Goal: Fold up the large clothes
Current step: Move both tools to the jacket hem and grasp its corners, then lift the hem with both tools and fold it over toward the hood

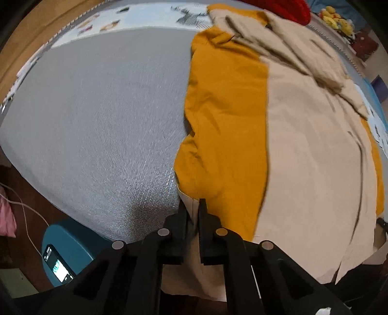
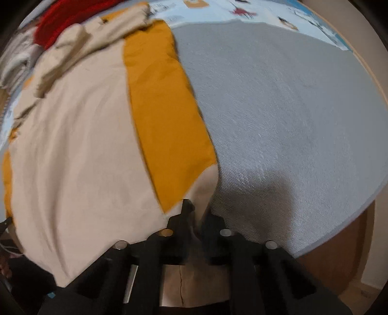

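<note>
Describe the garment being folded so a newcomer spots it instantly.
On the grey bed cover, look at the near edge. The garment lies spread there: beige with mustard-yellow side panels. The red knit behind it is one solid colour; only this piece is two-toned.

The lit screen (image 1: 58, 265) on the teal device shows nothing legible.

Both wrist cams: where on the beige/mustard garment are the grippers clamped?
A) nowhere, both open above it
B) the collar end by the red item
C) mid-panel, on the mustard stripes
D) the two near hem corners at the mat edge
D: the left gripper and right gripper each pinch beige cloth at a near corner of the garment, jaws shut.
</note>
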A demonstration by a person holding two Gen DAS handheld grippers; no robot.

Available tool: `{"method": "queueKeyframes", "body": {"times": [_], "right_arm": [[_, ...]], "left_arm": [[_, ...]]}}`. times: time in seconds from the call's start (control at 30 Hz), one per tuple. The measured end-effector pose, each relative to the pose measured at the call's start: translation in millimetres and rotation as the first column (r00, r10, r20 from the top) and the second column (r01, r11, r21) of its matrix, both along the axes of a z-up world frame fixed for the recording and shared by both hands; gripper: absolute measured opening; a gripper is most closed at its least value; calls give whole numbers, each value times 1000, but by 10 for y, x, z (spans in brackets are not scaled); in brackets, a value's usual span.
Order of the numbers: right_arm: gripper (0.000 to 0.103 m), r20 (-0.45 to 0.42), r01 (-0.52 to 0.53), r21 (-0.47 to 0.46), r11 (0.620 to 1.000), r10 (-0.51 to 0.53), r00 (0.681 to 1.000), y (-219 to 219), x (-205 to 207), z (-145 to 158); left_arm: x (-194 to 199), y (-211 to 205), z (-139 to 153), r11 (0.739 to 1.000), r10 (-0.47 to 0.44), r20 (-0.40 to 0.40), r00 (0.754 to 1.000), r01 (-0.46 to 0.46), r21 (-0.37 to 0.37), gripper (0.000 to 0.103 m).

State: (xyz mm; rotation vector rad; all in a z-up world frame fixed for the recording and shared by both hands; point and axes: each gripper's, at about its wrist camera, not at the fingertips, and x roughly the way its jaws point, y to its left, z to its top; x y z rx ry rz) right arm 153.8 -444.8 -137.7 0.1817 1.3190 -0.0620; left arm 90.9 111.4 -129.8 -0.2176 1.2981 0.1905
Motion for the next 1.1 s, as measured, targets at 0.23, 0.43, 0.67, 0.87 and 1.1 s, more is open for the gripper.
{"method": "queueKeyframes", "body": {"times": [0.23, 0.43, 0.67, 0.87, 1.1], "right_arm": [[10, -33, 41, 21, 999, -40, 999, -52, -35, -12], [23, -75, 22, -13, 1000, -23, 997, -48, 17, -171], [10, -30, -9, -30, 1000, 8, 1000, 98, -14, -82], [18, -72, 5, -27, 1000, -7, 997, 73, 4, -187], [20, -71, -12, -43, 999, 9, 997, 111, 33, -200]], "left_arm": [[-40, 161, -123, 999, 39, -72, 997, -42, -32, 15], [-2, 102, -154, 1000, 16, -75, 997, -17, -11, 20], [29, 19, -120, 999, -22, -64, 998, 24, 23, 9], [57, -17, -156, 999, -28, -80, 996, 31, 38, 13], [34, -64, -135, 998, -33, -79, 996, 37, 44, 13]]}}
